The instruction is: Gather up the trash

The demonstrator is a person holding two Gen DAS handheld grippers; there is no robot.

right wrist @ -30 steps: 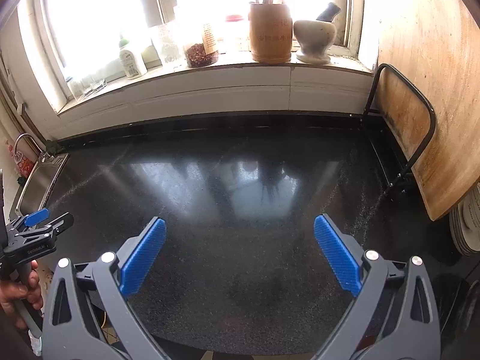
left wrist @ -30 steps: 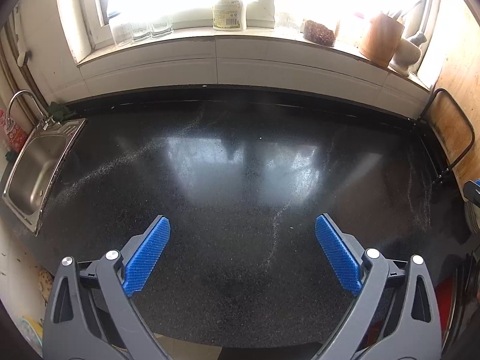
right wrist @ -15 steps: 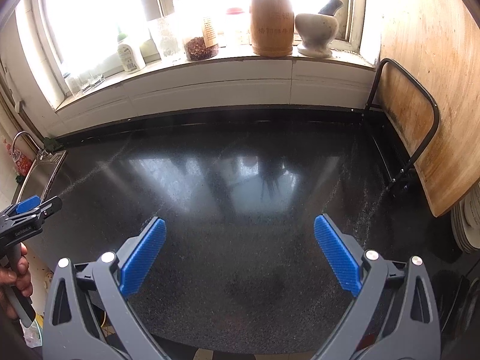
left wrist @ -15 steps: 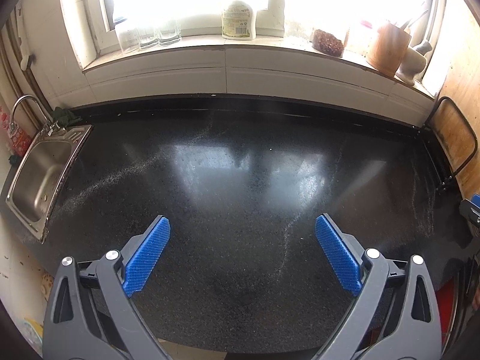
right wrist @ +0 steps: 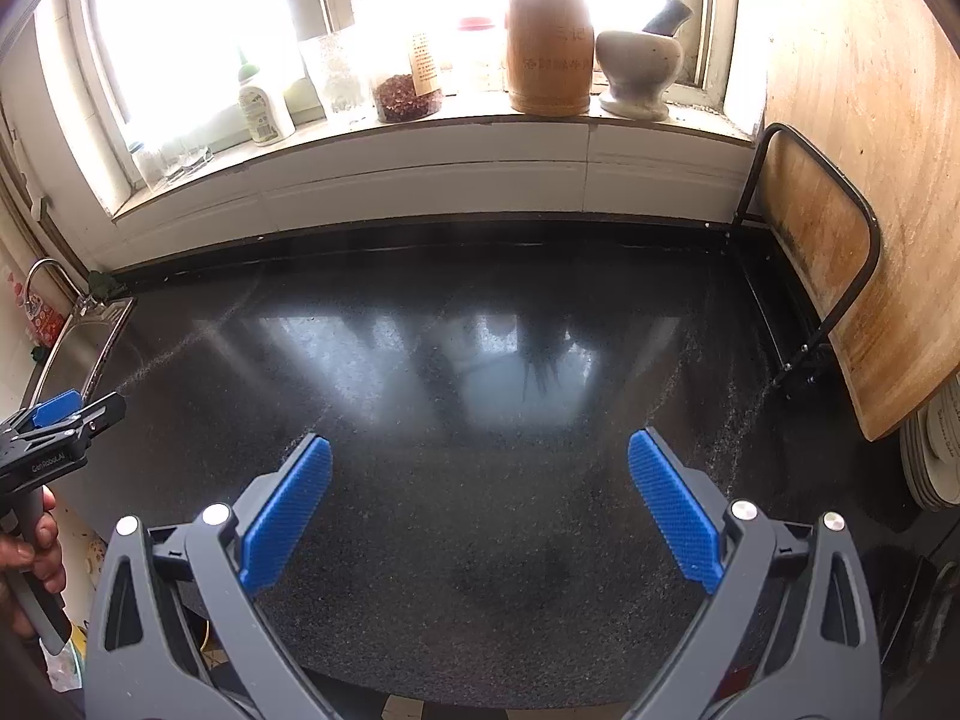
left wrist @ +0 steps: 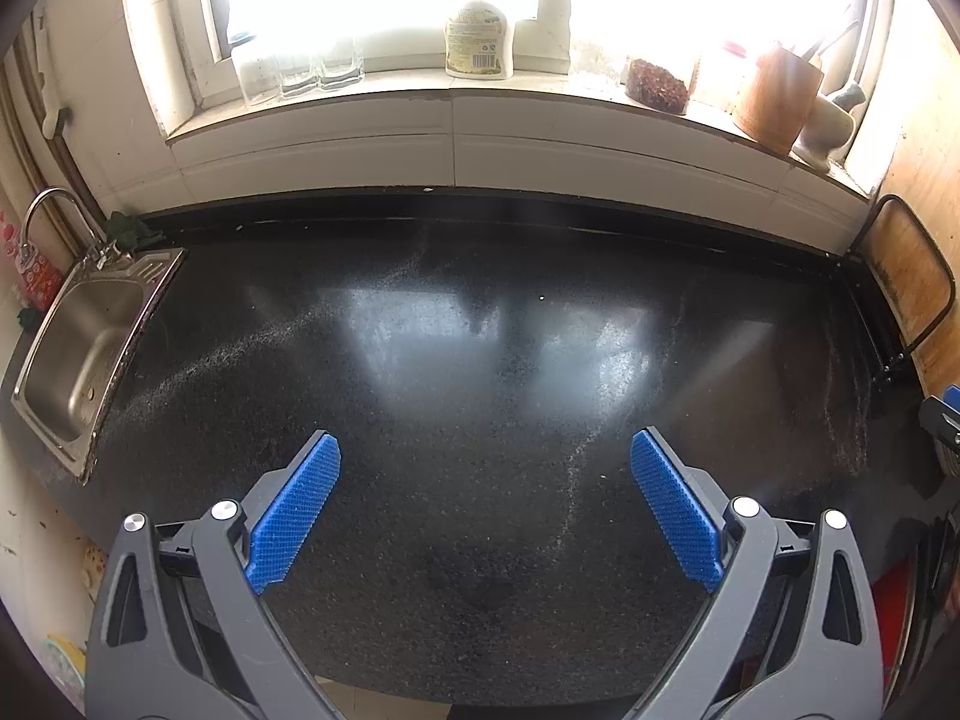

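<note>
Dark counter (left wrist: 480,372) beneath spread hand-held grippers (left wrist: 483,483).

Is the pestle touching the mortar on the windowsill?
Touching. The right wrist view shows the dark pestle resting inside the stone mortar, leaning on its rim with the handle sticking out to the upper right.

r tongs (right wrist: 480,498) wide apart, empty | over black counter (right wrist: 480,360) | l tongs (right wrist: 54,426) at left

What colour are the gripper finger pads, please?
Blue, with a fine textured grid, on the pads; clearest in the right wrist view.
</note>
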